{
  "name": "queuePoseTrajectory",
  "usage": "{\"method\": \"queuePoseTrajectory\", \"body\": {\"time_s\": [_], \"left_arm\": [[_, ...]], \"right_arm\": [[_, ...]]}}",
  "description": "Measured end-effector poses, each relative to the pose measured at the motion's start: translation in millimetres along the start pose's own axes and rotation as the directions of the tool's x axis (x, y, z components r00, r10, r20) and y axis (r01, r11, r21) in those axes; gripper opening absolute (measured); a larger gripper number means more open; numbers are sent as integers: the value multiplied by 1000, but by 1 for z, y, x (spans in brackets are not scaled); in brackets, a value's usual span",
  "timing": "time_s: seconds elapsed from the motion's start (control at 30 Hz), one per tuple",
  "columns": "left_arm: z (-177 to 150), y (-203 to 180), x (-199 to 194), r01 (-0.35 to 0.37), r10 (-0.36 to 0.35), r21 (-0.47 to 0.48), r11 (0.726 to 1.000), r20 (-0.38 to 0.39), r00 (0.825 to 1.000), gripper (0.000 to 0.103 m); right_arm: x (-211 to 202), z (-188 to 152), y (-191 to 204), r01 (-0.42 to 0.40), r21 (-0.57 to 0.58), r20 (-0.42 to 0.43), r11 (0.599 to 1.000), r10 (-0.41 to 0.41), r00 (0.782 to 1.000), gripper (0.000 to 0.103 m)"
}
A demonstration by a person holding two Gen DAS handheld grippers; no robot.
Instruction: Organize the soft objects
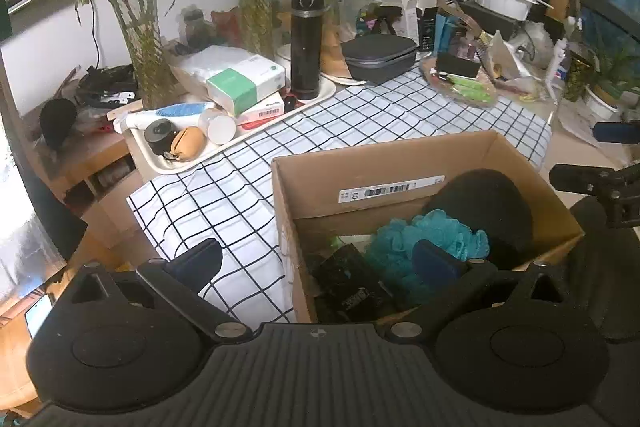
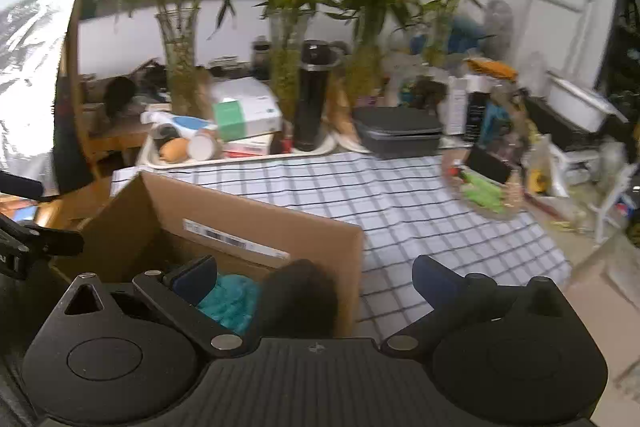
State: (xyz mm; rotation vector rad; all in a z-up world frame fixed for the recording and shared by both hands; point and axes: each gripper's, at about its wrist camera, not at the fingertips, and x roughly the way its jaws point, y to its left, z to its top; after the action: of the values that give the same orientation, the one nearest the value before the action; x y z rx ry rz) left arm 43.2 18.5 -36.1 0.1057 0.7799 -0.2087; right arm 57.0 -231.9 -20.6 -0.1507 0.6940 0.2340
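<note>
The step looks like the close of a drop-off: the cardboard box (image 1: 400, 163) sits at the near edge of the checked cloth (image 1: 400, 107), holding a black cushion (image 1: 484, 203), a teal bath pouf (image 1: 432, 231) and a dark packet (image 1: 352, 287); the left gripper (image 1: 320, 259) and right gripper (image 2: 316, 279) both gape wide, empty; next calls for finding another soft thing, perhaps on the cream tray (image 1: 176, 167) at the far left corner.
</note>
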Motion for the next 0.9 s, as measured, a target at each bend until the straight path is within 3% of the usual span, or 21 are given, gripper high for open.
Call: {"method": "queuePoseTrajectory", "body": {"time_s": [0.17,0.33,0.47,0.67,0.9], "left_arm": [[-7,-11,-2,-57,57,31,998,-6,998,103],[-12,-12,-4,-65,66,7,998,-24,998,103],[-13,-12,-7,-49,48,-16,999,-55,997,103],[-11,-16,-7,-107,106,-5,994,-119,987,103],[-9,-15,-5,-106,99,-32,994,-182,978,103]], "right_arm": [[-4,-8,6,22,-29,-55,999,-24,998,103],[-7,-16,12,41,0,-130,999,-40,991,103],[-7,-21,16,48,6,-166,999,-46,985,103],[-10,-22,18,50,30,-204,998,-43,978,103],[-8,-18,12,74,69,-271,995,-53,961,103]]}}
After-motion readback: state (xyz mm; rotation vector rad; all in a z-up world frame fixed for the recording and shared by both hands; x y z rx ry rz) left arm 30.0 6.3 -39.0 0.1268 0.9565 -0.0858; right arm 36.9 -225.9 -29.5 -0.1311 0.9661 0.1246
